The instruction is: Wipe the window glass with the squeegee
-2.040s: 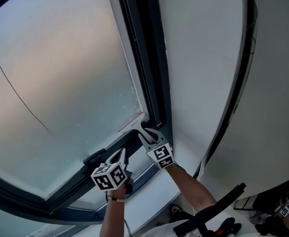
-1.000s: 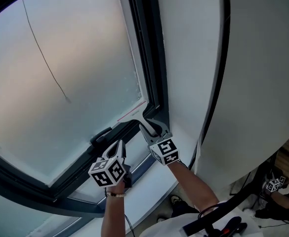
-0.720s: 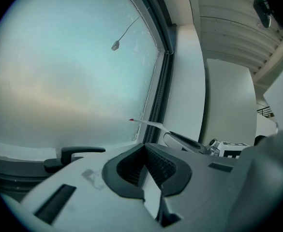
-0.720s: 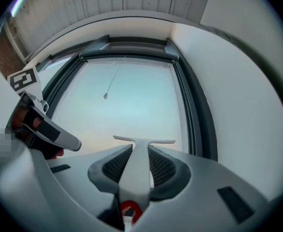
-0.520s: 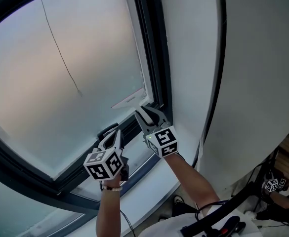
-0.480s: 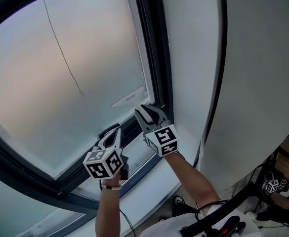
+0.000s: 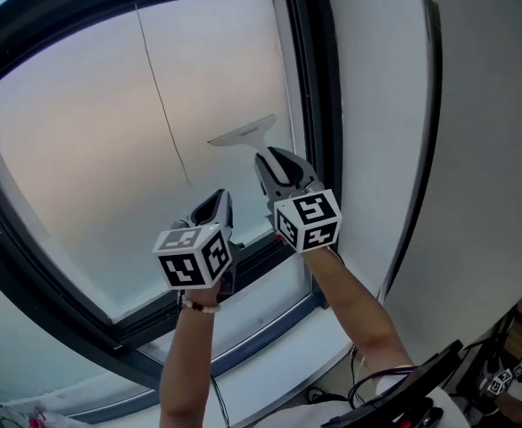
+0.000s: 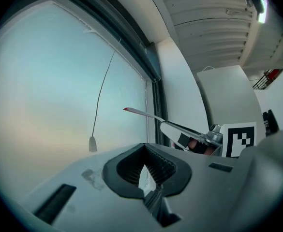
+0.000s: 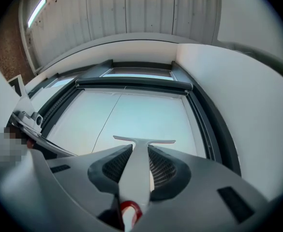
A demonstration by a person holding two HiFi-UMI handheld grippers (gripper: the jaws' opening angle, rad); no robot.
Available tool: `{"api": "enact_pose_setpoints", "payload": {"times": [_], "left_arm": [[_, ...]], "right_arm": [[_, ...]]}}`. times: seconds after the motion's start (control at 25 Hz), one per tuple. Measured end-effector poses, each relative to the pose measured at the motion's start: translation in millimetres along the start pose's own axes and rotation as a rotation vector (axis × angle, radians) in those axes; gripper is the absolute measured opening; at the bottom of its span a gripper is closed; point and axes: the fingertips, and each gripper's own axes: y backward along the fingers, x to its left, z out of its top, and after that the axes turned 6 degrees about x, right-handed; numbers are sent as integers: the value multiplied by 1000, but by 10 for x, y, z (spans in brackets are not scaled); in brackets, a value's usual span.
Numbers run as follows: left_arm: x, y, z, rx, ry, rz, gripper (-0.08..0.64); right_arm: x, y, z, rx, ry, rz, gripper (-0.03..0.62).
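Right gripper view: our right tool (image 9: 137, 156) is pinching the squeegee (image 9: 143, 140) by its handle. The handle runs straight up between the jaws, with the blade crosswise at the top. We read that grip as deliberate, since a handle in line with the tool lets an arm stroke drag the blade squarely.

In the head view the blade sits high on the window glass (image 7: 91, 150), near the right-hand window frame (image 7: 319, 78). That looks like the start position for a downward pull along the pane edge.

Left tool (image 7: 214, 205) has its jaws pressed together on nothing. It is parked low and left of the right tool, off the stroke path. We'd guess it's just kept clear; no job for it here.

A thin pull cord (image 7: 162, 105) hangs over the glass left of the blade. It could snag on a wider pass.

What we can't settle:
- Blade contact. The left gripper view shows the squeegee edge-on, but no view shows whether the rubber touches the glass or floats just off it.
- Lower handle. It is buried in the jaws, with only a red loop (image 9: 126, 209) showing at its end.
- Glass condition. It is hazy and backlit, so we can't pick out wet, wiped or dirty zones.
- Lower frame. It is partly hidden behind both arms in the head view.
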Motion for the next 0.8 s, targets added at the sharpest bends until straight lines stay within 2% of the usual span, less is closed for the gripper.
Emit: {"api": "enact_pose_setpoints", "payload": {"times": [0.4, 0.64, 0.8], "left_arm": [[121, -199, 949, -88, -90, 30, 0], [107, -355, 1120, -129, -86, 17, 0], [116, -449, 1115, -130, -100, 30, 0]], "right_arm": [[-422, -895, 1079, -142, 50, -36, 87], [-778, -1375, 1476, -190, -30, -34, 87], [-915, -1573, 1741, -216, -32, -34, 87]]}}
